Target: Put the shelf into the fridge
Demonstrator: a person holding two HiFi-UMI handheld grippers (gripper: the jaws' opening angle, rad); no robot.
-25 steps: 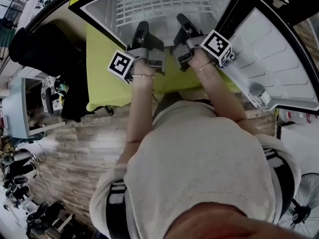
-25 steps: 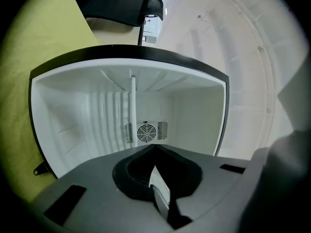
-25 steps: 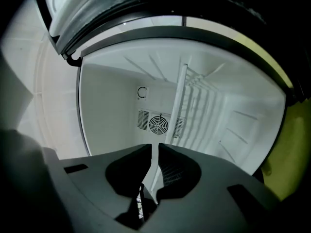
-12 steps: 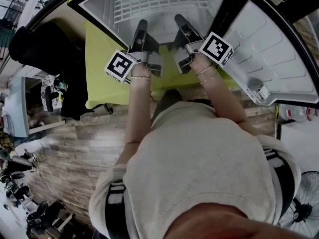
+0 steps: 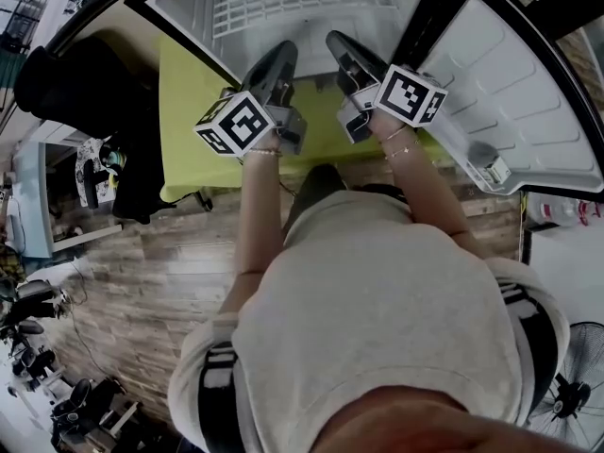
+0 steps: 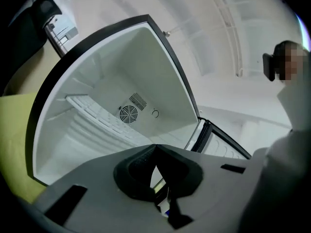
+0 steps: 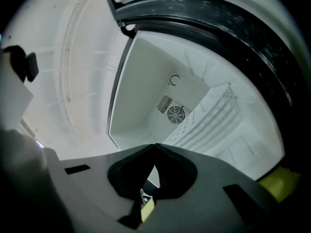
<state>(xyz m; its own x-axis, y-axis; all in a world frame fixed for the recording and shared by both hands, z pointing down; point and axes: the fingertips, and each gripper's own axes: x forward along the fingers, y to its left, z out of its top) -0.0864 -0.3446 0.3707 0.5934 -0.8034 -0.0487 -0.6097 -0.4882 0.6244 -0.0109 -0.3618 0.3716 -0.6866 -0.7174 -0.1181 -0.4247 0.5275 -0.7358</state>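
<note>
Open fridge (image 5: pixel 189 17), shelf (image 5: pixel 302 3) flat inside, long axis side-to-side

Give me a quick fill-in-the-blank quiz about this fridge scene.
1. The fridge door stands ____.
2. The white wire shelf lies ____ the fridge.
3. The round fan grille sits on the fridge's ____ wall.
Missing words: open; inside; back.

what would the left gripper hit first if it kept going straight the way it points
Probably the fridge's back wall near the round fan; the left gripper aims into the open compartment, though depth is unclear.
</note>
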